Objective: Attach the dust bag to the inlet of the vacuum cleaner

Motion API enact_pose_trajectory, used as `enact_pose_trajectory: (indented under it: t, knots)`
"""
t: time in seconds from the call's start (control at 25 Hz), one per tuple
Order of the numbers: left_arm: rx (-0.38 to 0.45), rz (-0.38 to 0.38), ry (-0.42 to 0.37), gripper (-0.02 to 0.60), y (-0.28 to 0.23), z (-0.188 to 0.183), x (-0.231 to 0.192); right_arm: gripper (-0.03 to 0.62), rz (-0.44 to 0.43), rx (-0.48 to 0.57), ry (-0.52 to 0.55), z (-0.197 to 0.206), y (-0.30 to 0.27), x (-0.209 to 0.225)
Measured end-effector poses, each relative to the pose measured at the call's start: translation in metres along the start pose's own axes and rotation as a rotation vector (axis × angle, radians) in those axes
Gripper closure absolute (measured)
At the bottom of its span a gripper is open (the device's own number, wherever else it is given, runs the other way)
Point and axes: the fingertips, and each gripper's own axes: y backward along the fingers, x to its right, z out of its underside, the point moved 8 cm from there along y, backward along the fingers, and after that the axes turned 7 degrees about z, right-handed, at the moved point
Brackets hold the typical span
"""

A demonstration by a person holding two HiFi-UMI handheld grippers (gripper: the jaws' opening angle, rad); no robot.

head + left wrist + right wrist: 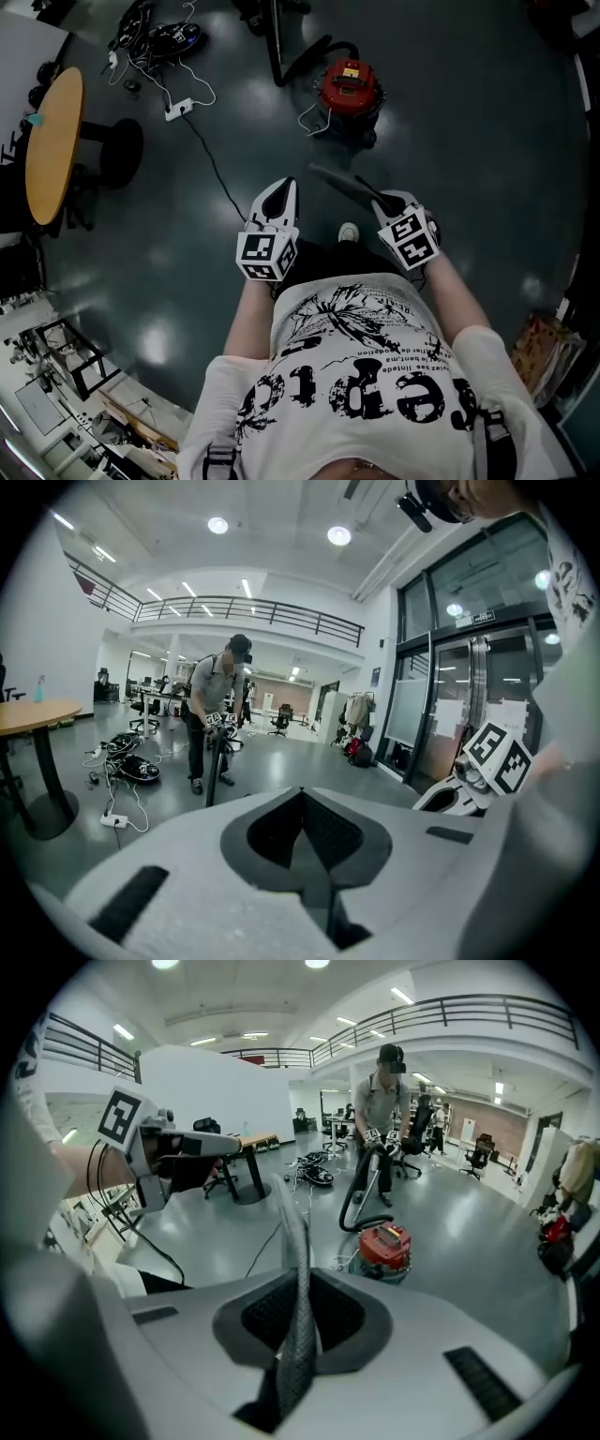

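The red vacuum cleaner point(350, 92) stands on the dark floor ahead of me, with its black hose point(298, 58) curling off to the left; the right gripper view shows it too point(386, 1246). My right gripper point(382, 200) is shut on the flat grey dust bag point(339, 182), which sticks out forward and left. Seen edge-on, the bag point(298, 1241) runs up between the closed jaws of that gripper point(298, 1283). My left gripper point(280, 186) hovers beside it, shut and empty, with nothing between its jaws in its own view point(302, 797).
A round wooden table point(49, 141) stands at the left. A power strip point(178, 109) with white cables lies on the floor beyond it. Another person point(380, 1101) stands farther off holding a hose. Benches with clutter point(56, 394) are at lower left.
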Motion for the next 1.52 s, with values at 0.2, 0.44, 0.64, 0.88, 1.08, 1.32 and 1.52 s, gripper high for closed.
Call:
enact_pose_trajectory:
  t: [0.2, 0.44, 0.64, 0.88, 1.08, 1.32, 1.52]
  knots:
    - [-0.029, 0.049, -0.002, 0.577, -0.044, -0.021, -0.039, 0.569, 0.034, -0.015, -0.041, -0.027, -0.029, 0.026]
    - [-0.104, 0.191, -0.058, 0.577, -0.132, -0.022, -0.092, 0.569, 0.075, -0.059, -0.028, -0.054, -0.093, 0.056]
    - [-0.166, 0.322, -0.087, 0.577, -0.191, -0.050, -0.141, 0.569, 0.101, -0.081, -0.068, -0.094, -0.129, 0.076]
    - [-0.198, 0.492, -0.113, 0.577, -0.241, -0.068, -0.186, 0.569, 0.140, -0.108, -0.095, -0.115, -0.165, 0.091]
    - [-0.227, 0.502, -0.114, 0.577, -0.276, -0.034, -0.200, 0.569, 0.141, -0.140, -0.116, -0.086, -0.198, 0.098]
    - [-0.171, 0.547, -0.178, 0.577, -0.328, 0.038, -0.212, 0.569, 0.167, -0.129, -0.091, -0.029, -0.259, 0.110]
    - [-0.141, 0.489, -0.243, 0.577, -0.361, 0.126, -0.243, 0.569, 0.182, -0.075, -0.042, 0.031, -0.322, 0.109]
